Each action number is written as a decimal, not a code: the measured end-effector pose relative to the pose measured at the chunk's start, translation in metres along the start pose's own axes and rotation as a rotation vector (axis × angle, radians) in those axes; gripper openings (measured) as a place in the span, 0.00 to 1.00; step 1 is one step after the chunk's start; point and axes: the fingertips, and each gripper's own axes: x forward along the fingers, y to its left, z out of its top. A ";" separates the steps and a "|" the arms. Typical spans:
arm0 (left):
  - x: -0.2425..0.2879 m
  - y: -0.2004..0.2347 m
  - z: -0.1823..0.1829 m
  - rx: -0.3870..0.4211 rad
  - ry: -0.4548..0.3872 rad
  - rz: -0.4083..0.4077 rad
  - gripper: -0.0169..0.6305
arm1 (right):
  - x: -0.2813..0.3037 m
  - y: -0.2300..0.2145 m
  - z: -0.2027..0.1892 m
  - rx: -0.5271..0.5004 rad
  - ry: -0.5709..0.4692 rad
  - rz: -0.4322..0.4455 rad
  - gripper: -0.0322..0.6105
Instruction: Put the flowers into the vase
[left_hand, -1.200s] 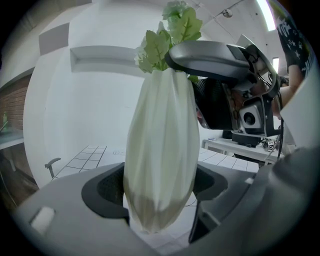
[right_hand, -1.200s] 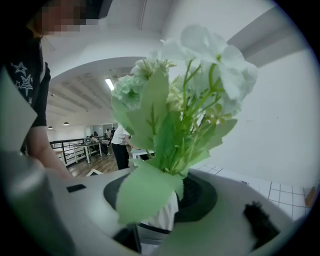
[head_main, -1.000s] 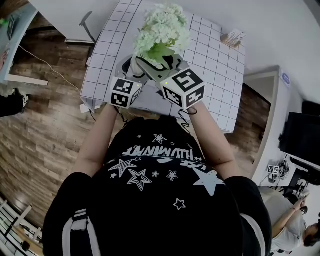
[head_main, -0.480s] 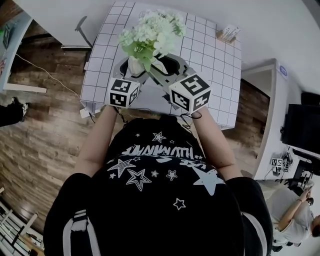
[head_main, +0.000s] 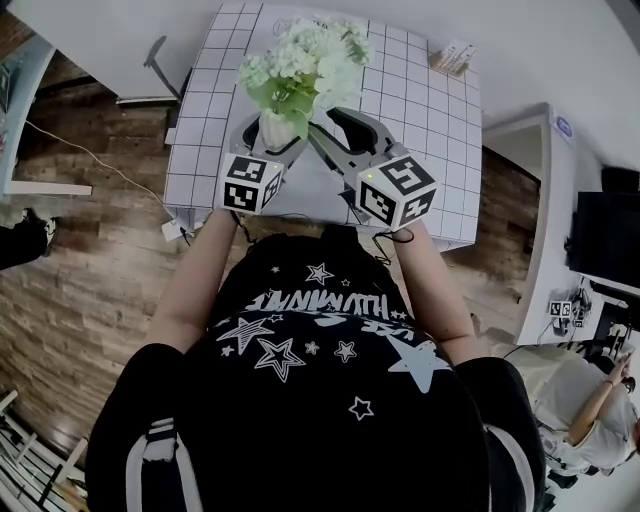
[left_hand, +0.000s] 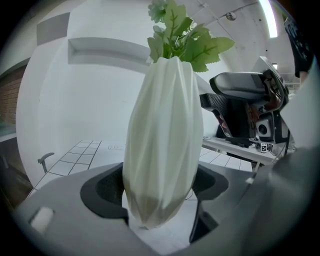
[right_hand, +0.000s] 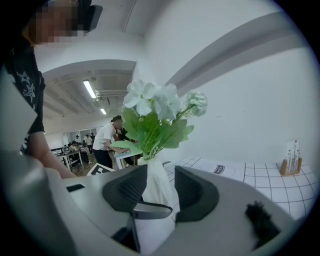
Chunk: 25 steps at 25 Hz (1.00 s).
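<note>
A white ribbed vase (left_hand: 162, 140) stands on the white gridded table (head_main: 420, 110). My left gripper (left_hand: 160, 185) is shut on its lower body, a pad pressing each side. A bunch of white flowers (head_main: 300, 65) with green leaves (left_hand: 182, 40) sits in the vase's mouth. In the head view the left gripper (head_main: 272, 135) wraps the vase (head_main: 277, 128). My right gripper (head_main: 338, 128) hangs just right of the vase, open and holding nothing. In the right gripper view its jaws (right_hand: 160, 187) stand apart, with the vase (right_hand: 156, 185) and flowers (right_hand: 155, 115) beyond them.
A small wooden card holder (head_main: 452, 55) stands at the table's far right corner. A chair (head_main: 150, 65) is at the table's left side, and a cable (head_main: 70, 140) runs over the wooden floor. Several people (right_hand: 107, 142) work at desks in the background.
The flower bunch moved left and came down into the vase. My right gripper has drawn back to the right, away from the stems. The left gripper has stayed on the vase.
</note>
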 end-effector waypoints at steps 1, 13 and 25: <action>0.000 0.000 0.000 0.006 0.001 -0.009 0.63 | -0.001 -0.002 -0.001 0.005 0.002 -0.009 0.31; -0.007 0.003 -0.030 -0.014 0.092 -0.105 0.80 | -0.010 -0.021 -0.019 0.103 0.028 -0.087 0.31; -0.072 0.027 -0.026 -0.163 0.008 0.013 0.79 | -0.038 -0.047 -0.038 0.156 0.074 -0.129 0.31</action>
